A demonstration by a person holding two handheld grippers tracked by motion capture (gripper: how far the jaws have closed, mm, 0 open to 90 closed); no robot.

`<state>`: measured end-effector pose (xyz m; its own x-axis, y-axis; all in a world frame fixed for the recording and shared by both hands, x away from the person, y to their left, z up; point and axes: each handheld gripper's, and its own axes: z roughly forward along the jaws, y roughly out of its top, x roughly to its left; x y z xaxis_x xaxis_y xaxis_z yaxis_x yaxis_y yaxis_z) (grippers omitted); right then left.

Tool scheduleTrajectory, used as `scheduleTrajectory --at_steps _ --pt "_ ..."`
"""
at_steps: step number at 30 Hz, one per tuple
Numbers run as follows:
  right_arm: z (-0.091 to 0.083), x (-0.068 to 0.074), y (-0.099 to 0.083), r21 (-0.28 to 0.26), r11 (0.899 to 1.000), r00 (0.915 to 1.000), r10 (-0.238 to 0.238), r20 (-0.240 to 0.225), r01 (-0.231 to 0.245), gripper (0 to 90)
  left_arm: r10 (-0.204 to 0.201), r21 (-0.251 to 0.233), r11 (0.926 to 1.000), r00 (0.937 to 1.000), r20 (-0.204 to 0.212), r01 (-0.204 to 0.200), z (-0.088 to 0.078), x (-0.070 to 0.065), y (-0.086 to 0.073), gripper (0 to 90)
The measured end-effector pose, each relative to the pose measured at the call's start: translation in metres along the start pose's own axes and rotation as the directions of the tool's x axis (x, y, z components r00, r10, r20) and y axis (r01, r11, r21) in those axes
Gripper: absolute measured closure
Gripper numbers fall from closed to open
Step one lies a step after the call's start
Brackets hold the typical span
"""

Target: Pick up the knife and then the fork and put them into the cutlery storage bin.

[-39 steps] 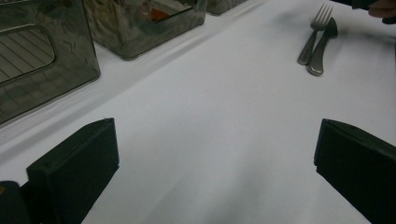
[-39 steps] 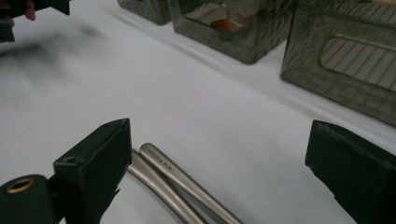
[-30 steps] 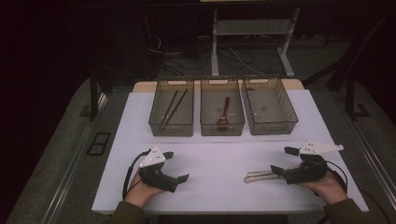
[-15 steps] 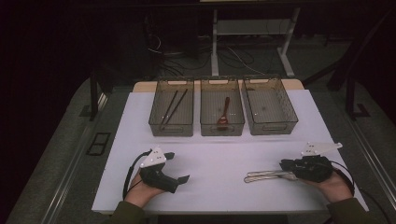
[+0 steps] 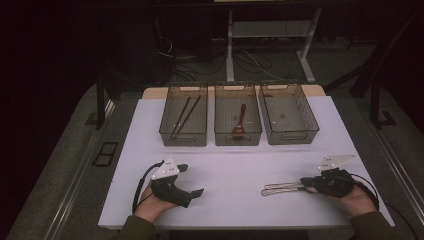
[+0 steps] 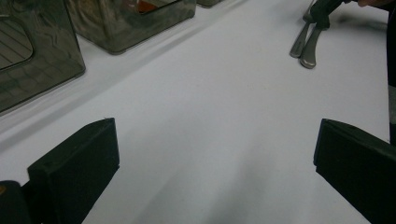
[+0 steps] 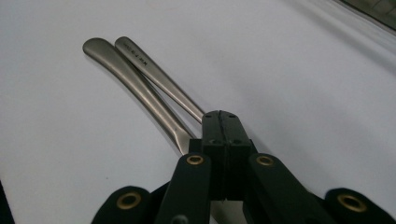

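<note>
**A:** What do the three smoked translucent plastic bins at the far side of the white table (image 5: 240, 170) hold?

**B:** The left bin (image 5: 184, 121) holds a pair of dark chopsticks (image 5: 185, 115) lying lengthwise. The middle bin (image 5: 238, 120) holds one reddish-brown spoon (image 5: 240, 121), bowl toward the person. The right bin (image 5: 288, 119) shows only its ribbed floor. The bins stand side by side in a row, narrow gaps between them.

**A:** And the grippers?

**B:** The left gripper (image 5: 190, 180) rests near the table's near edge with its jaws spread wide, nothing between them; its own view shows bare white surface ahead. The right gripper (image 7: 219, 128) has its jaws pressed together above two grey metal utensil handles (image 7: 140, 77), which lie touching each other on the table near the near-right edge; whether the jaws clamp them cannot be told.

**A:** Where is the open room?

**B:** A broad bare band of table runs between the bins and both hands, and between the two grippers.
</note>
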<state>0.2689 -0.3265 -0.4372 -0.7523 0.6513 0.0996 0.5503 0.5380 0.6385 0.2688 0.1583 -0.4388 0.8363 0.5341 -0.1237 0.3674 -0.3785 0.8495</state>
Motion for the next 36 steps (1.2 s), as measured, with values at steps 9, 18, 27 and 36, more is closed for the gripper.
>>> scheduleTrajectory --at_steps 9,18,27,36 --pt "0.0049 0.0009 -0.0004 0.018 0.999 0.9995 -0.031 0.009 0.031 89.0 0.000 0.001 1.0000 1.0000 0.005 0.000 0.0005 0.0000 0.0000 0.0" --pt "0.0059 0.0001 -0.0002 0.021 0.999 0.9995 -0.031 0.009 0.031 89.2 -0.003 0.000 1.0000 0.9999 0.010 0.003 0.0018 -0.0008 -0.0003 0.0" --pt "0.0049 -0.0001 -0.0001 0.036 0.999 0.9995 -0.030 -0.008 0.030 89.2 -0.001 0.005 1.0000 0.9999 0.016 0.001 0.0018 -0.0013 -0.0002 0.0" --pt "0.0025 -0.0005 -0.0010 0.058 0.998 0.9990 -0.030 -0.033 0.032 89.2 0.001 0.005 1.0000 0.9998 0.019 -0.001 0.0018 -0.0015 0.0000 0.0"
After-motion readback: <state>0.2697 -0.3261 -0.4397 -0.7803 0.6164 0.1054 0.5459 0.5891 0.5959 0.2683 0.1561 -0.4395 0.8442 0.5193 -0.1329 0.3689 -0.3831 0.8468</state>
